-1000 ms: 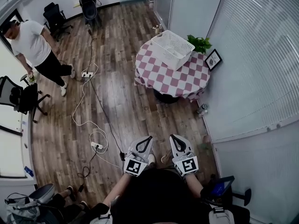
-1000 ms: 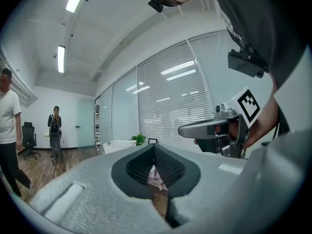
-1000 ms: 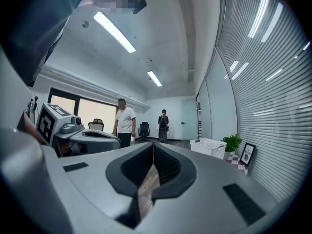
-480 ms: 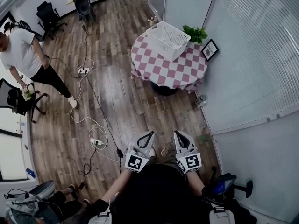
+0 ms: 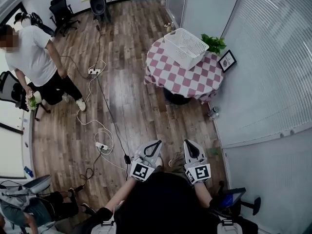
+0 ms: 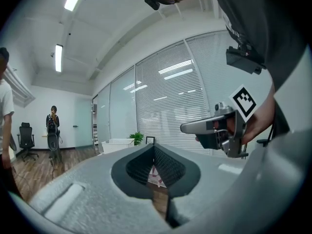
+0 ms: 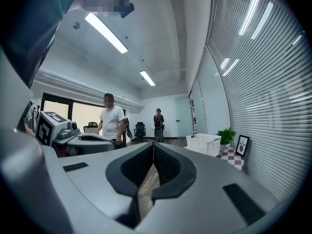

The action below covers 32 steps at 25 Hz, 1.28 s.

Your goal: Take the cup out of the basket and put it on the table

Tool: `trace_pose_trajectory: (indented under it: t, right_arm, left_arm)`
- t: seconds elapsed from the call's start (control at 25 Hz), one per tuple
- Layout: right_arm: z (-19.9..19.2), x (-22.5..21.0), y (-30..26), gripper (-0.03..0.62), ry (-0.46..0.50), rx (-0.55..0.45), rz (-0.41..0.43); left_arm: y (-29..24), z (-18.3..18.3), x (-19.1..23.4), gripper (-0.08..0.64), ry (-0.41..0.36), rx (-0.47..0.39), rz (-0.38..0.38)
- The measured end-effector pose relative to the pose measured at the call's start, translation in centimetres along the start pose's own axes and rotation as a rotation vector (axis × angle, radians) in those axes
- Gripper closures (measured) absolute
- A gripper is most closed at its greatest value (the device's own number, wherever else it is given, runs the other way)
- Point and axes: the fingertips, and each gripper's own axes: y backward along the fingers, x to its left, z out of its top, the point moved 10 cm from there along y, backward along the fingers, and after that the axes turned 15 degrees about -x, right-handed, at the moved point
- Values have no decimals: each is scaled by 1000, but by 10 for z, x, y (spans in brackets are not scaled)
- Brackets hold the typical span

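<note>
White basket (image 5: 185,47) is sitting on the checked tabletop (image 5: 195,79), well away; no cup is showing inside. Left tongs (image 5: 156,143) and right tongs (image 5: 186,142) are hovering closed, empty, so the whole task is waiting.

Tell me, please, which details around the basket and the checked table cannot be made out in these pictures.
- Inside of the white basket: too small and far in the head view, and its walls hide it in both gripper views. No cup shows anywhere.
- Picture frame: its image is too small to read in every view.
- Small green-and-white thing in the hand of the standing person: too small in the head view to identify.
</note>
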Motion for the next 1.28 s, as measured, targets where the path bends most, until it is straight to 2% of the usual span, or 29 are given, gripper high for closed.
trace_pose_trajectory:
  t: [0.2,0.44,0.68,0.92,1.04,1.28]
  right_arm:
    - [9,3,-6,581,27,-15,22]
    - [13,5,-5,581,23,-10,-11]
    - [0,0,-21,581,-35,0,36]
    - [-18,-12,-53,581,-92,-1,86]
    - [-21,-20,-67,581,-109,5,113]
    - [-29,-58,-98,581,-105,22,153]
  left_arm:
    - [0,1,3,555,-10,3,-25]
    - [-7,7,2,554,-5,-21,-87]
    - [-17,7,6,555,-13,-9,-76]
    - [-23,1,12,555,-15,33,-16]
    - [-28,-4,16,555,-5,58,-11]
    - [-73,-7,27,555,27,-20,-59]
